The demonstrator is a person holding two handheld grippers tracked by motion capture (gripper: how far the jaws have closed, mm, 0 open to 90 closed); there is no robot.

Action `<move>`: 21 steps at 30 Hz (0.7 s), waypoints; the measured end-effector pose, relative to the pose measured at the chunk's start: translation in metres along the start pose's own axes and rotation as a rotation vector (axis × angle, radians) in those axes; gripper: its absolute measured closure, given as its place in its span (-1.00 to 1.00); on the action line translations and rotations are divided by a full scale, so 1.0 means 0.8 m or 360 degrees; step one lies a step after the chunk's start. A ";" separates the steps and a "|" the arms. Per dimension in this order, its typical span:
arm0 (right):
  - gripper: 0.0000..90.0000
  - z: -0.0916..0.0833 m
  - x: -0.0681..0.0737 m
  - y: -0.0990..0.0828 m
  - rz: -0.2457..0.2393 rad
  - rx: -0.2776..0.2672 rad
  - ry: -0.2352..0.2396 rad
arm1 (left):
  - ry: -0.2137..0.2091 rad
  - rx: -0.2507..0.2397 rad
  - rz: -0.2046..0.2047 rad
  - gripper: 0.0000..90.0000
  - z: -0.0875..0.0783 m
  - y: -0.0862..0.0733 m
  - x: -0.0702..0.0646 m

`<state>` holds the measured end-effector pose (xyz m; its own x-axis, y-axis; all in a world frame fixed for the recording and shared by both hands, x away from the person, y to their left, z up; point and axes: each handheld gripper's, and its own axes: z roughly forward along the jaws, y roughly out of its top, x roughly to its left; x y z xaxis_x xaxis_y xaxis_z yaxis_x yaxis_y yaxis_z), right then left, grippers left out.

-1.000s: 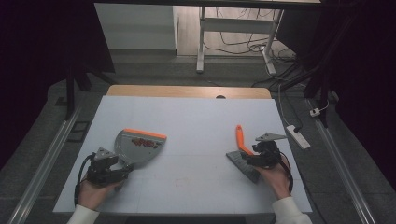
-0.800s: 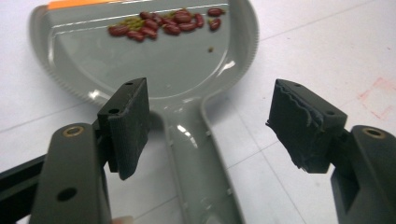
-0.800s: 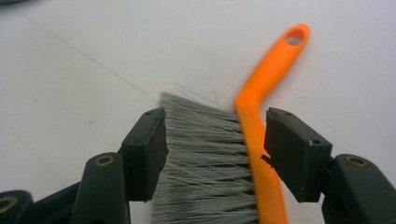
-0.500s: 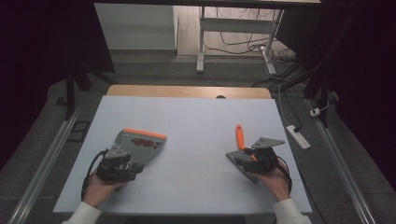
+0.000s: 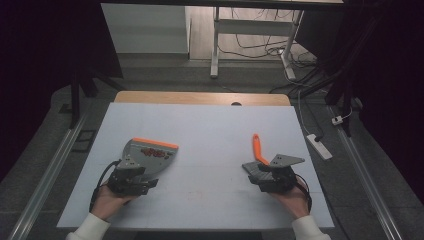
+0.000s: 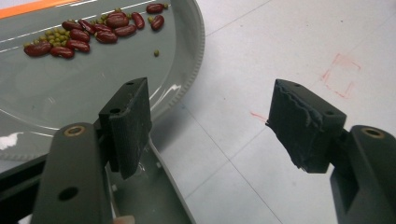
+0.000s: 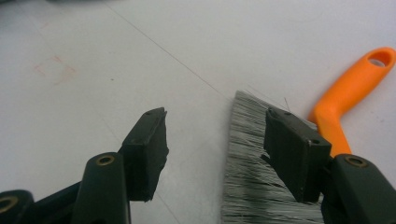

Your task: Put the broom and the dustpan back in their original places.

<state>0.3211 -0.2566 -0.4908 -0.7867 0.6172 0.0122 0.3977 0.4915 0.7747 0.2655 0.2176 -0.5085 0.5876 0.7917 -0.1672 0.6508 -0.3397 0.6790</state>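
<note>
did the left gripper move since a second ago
Yes. The left gripper has slid right and forward, up to the near end of the dustpan, which stayed put.

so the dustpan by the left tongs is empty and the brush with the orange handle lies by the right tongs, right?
Not empty: the left gripper view shows the dustpan holding red beans and small green ones. The rest holds: the brush with the orange handle lies by the right tongs.
</note>
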 end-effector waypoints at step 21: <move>-0.11 -0.008 0.002 0.000 -0.0052 -0.0077 -0.0002 | -0.0005 -0.0034 -0.0007 -0.31 -0.005 -0.002 -0.004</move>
<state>0.3167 -0.2592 -0.4866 -0.7984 0.6020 -0.0141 0.3486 0.4812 0.8043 0.2607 0.2178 -0.5064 0.5866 0.7913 -0.1723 0.6428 -0.3255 0.6934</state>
